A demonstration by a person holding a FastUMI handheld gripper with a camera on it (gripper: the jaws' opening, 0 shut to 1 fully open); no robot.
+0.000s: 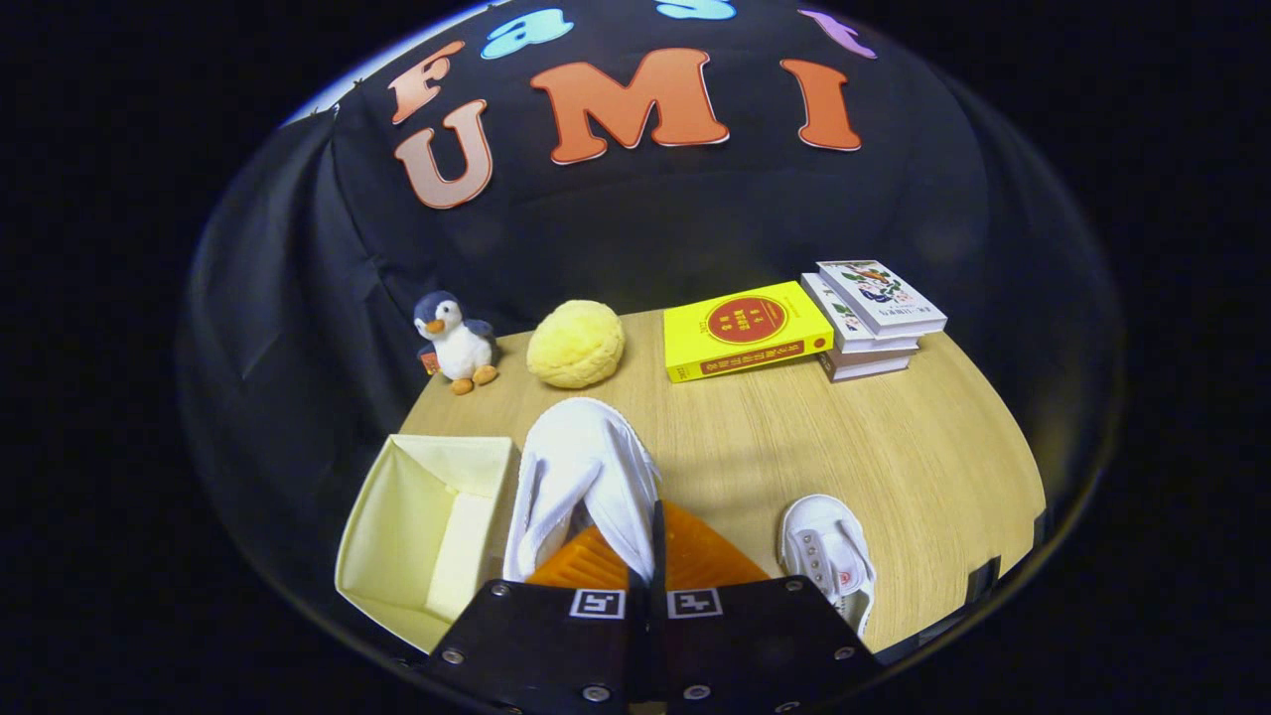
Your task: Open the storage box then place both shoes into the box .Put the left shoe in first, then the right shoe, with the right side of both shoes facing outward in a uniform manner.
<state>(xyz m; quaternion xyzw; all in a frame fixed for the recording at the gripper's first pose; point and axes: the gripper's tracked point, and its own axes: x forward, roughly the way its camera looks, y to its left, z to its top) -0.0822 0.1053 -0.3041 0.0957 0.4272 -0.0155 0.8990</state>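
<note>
The storage box (422,536) sits open at the left edge of the table (894,447), its pale inside bare as far as I can see, so the opening step looks done and nothing has gone in yet.

The gripper (650,556) has its fingers drawn close together, pinching the rim of one white shoe (586,477), which hangs toe-forward just ahead of them, right beside the box's near right wall and seemingly lifted above the tabletop. I take this for the left shoe on its way in, though from here I can't be sure which foot it is.

The other white shoe (826,556) lies flat on the table near the front right edge, well apart from the box and untouched.

Along the far edge stand a toy penguin (455,341), a round yellow plush (576,343), a yellow book (745,328) and a small stack of books (874,318), none of them in the way.

By my reckoning about a third is done: the held shoe still needs setting in with its right side outward, then the second shoe the same way.
</note>
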